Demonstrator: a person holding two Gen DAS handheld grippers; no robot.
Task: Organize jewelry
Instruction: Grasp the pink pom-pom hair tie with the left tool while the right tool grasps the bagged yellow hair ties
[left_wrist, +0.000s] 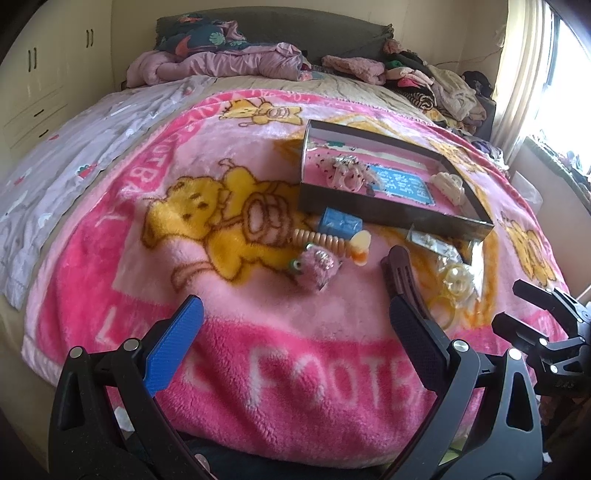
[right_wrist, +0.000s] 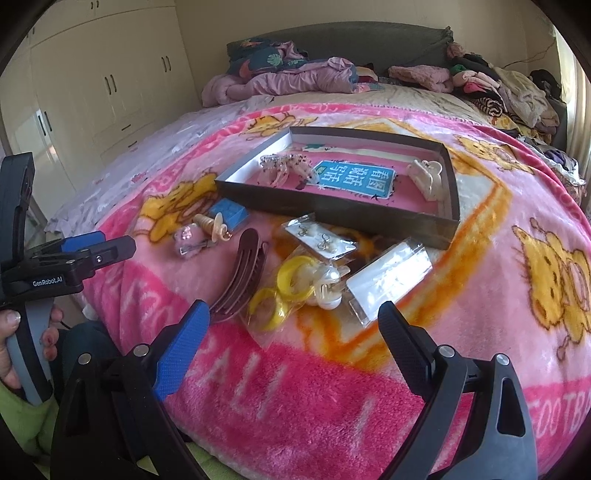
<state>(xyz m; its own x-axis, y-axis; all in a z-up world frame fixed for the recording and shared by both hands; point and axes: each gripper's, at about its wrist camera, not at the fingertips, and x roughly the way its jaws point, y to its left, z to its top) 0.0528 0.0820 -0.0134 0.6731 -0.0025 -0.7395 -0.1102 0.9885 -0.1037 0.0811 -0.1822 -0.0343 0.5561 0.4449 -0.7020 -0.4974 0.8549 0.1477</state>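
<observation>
Reading "GenRobot.AI", the left claw (right_wrist: 110, 247) hovers spread like the right claw (right_wrist: 291, 332), over a "FOOTBALL" blanket (right_wrist: 369, 369).

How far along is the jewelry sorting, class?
Done: a cream claw clip and beaded hair pieces lie in the box. In hand: nothing; left gripper and right gripper are open. Left: brown hair clip, yellow rings, earring card, blue box, on the blanket.

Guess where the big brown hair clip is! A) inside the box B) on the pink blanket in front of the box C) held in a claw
B: the brown hair clip lies on the pink blanket, outside the box, with both claws open and empty.
</observation>
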